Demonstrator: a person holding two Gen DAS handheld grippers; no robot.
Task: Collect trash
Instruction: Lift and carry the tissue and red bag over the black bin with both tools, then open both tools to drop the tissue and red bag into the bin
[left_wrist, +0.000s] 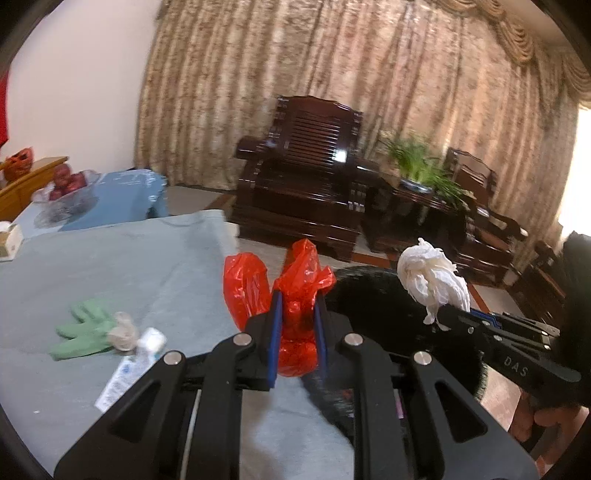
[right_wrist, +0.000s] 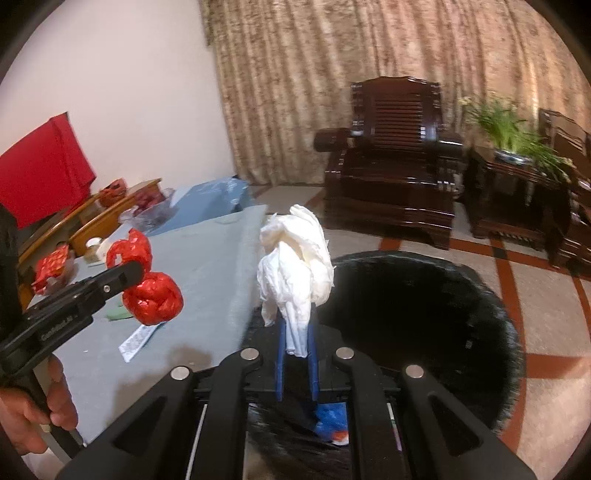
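My left gripper (left_wrist: 297, 314) pinches the red bag (left_wrist: 295, 291) beside the bin (right_wrist: 417, 325); my right gripper (right_wrist: 297, 332) pinches the tissue (right_wrist: 295, 258) at its rim. I should centre both over the opening before letting go.

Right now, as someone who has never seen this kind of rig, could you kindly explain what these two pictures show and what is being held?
There is no robot here: a person holds a two-finger gripper in each hand, and each gripper carries a camera looking along its fingers. One picture comes from the left gripper, the other from the right gripper. The left one is shut on a knotted red plastic bag; the right one is shut on a crumpled white tissue. Both are near a black trash bin beside a table under a grey cloth. On the cloth lie a green glove and a small white tube.
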